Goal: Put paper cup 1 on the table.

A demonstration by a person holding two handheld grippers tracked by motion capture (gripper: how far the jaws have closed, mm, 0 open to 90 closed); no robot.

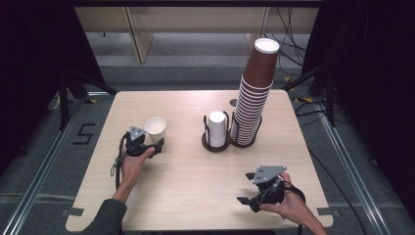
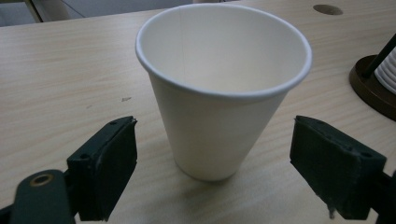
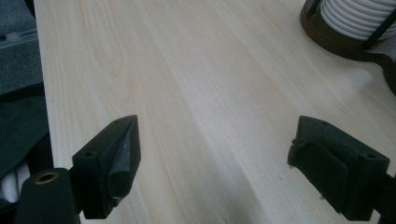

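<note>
At about nine o'clock on the worktop, an upright white paper cup stands between the released left tool, probably light and crushable, best taken gently mid-wall; the right tool gapes empty.

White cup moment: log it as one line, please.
left gripper: open, jaws flanking white cup | cup: upright on table | right gripper: open, empty
</note>
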